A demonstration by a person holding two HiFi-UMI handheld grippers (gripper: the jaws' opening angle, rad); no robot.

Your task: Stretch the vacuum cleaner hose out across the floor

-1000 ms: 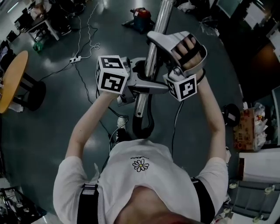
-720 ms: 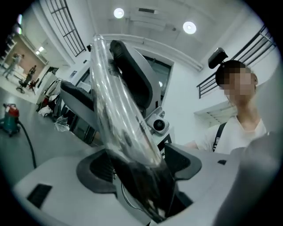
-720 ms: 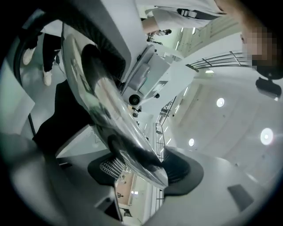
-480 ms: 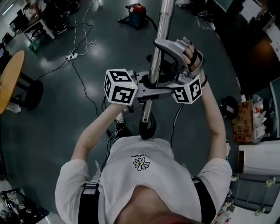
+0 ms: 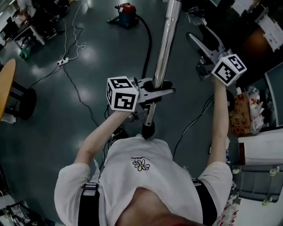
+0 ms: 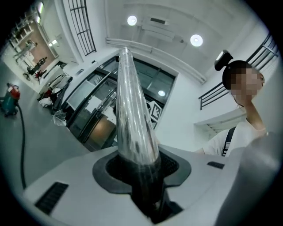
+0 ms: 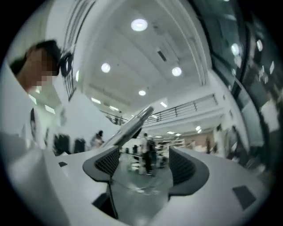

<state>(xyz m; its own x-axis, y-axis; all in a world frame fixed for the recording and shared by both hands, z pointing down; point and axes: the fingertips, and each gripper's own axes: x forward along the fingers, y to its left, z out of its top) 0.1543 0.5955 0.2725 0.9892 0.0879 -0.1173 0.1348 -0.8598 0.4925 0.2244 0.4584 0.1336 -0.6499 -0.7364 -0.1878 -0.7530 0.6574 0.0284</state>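
**Left tool closing on wand**

Head view: left tool (image 5: pixel 155 89) grips the steel wand (image 5: pixel 166 42). The black hose (image 5: pixel 149 42) curves across the floor (image 5: pixel 88 57) to the vacuum cleaner (image 5: pixel 125 9).
Left gripper view: jaws closing against wand.
Right gripper view: right tool (image 7: pixel 143 165) wide open, empty.

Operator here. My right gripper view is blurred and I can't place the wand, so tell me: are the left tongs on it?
Observer: Yes. The left gripper view shows the left tongs closing on the metal wand, with the pads against it.
Operator: Where is the vacuum cleaner itself?
Observer: In the head view the vacuum cleaner sits on the floor, far ahead of the person.
Operator: And the hose?
Observer: The black hose curves from the cleaner toward the person, just left of the wand. It is not stretched straight.
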